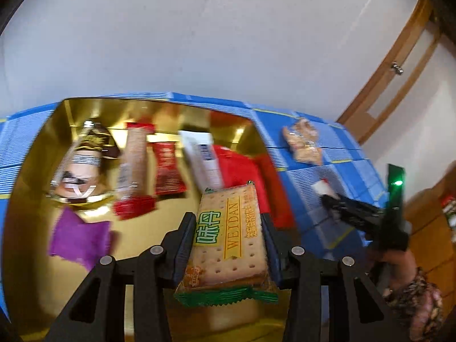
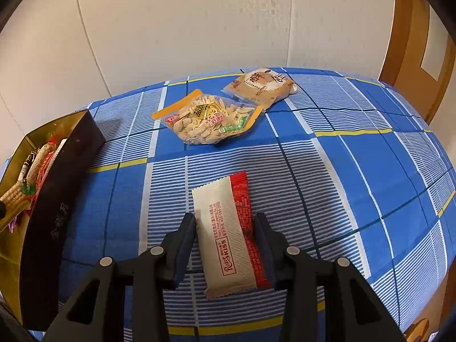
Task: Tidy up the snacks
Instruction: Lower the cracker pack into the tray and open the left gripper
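Your left gripper (image 1: 226,238) points steeply down over the gold-lined box (image 1: 34,171), its fingers (image 1: 185,242) closed on the long sides of a WEIDAN cracker packet (image 1: 228,239), which hangs above the box floor near the box's right wall. Inside the box lie a purple packet (image 1: 78,239), a brown-and-gold wrapped sweet (image 1: 82,162), a long speckled bar with red ends (image 1: 132,168), a small dark red sachet (image 1: 168,168), a white packet (image 1: 201,159) and a large red packet (image 1: 242,168). The bare gold floor shows mainly at the near left and below the cracker packet.

Your right gripper (image 2: 225,242) also tilts down, low over the counter with its blue checked cloth (image 2: 356,185). Its fingers (image 2: 186,242) sit against both long sides of a white-and-red Raier Kiss bar (image 2: 228,239) that lies flat on the cloth; they are closed on it. From the left wrist view you can see your right hand (image 1: 399,259) and a patterned sleeve (image 1: 419,305) behind that gripper.

To the right gripper's left stands the dark outer wall of the box, close by. Farther back lie a clear bag of pale seeds (image 2: 208,119) and, touching its far corner, a tan pastry packet (image 2: 260,88). The cloth to the right is open up to the counter's edge, beside a wooden door frame (image 2: 410,51).
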